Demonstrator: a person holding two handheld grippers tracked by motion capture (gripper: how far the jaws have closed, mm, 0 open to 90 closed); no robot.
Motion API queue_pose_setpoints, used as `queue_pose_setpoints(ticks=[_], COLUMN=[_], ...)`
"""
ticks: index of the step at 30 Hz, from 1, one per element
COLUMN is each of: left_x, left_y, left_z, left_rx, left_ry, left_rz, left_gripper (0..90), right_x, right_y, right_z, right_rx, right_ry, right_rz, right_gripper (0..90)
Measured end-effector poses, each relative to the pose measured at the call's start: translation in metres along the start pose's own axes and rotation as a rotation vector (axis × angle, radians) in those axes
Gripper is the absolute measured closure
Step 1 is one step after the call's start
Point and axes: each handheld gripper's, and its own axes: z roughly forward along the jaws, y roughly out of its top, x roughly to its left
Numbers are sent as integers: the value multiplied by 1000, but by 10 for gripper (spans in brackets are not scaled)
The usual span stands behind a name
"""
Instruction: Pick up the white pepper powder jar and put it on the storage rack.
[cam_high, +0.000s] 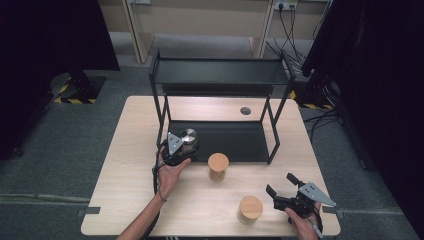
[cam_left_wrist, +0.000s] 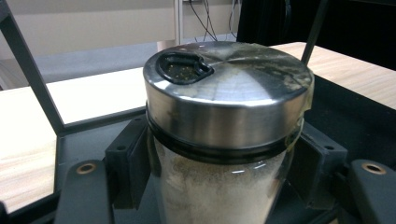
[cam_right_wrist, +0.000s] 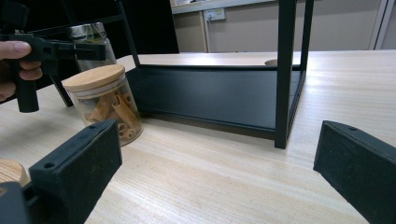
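Left gripper: I see its jaws closed against the glass body of the shaker jar, one black pad on each side, just under the lid; the jar stands upright at the front left corner of the rack's lower shelf.
Right gripper: I read its jaws as spread wide with nothing between them, over bare table near the front right corner.
Shaker jar: clear glass, filled with a pale granular powder; brushed steel lid, round, with a black-rimmed pouring hole near its edge.
Wood-lidded jars: two. One is clear, holding rolled brown sticks, possibly cinnamon, under a flat round wooden lid, standing just in front of the rack. The second sits near the front edge, beside the right gripper; its contents I cannot make out.
Rack: one, black metal, two tiers, thin square posts.
Table: light wood grain, with one round cable hole.
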Motion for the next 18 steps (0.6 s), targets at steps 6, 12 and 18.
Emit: queue_pose_setpoints(ticks=[6,12,18], left_x=[1,1,-1], left_y=[-3,-6,-9], left_z=[3,7,9], left_rx=[6,9,9], left_ry=[18,33,33], left_rz=[-14,-17,-17], left_gripper=[309,309,308], right_x=[0,-1,-1], right_y=[0,0,0], right_z=[0,0,1], right_rx=[0,0,0], right_ry=[1,2,2], right_rz=[1,2,3], right_gripper=[11,12,12])
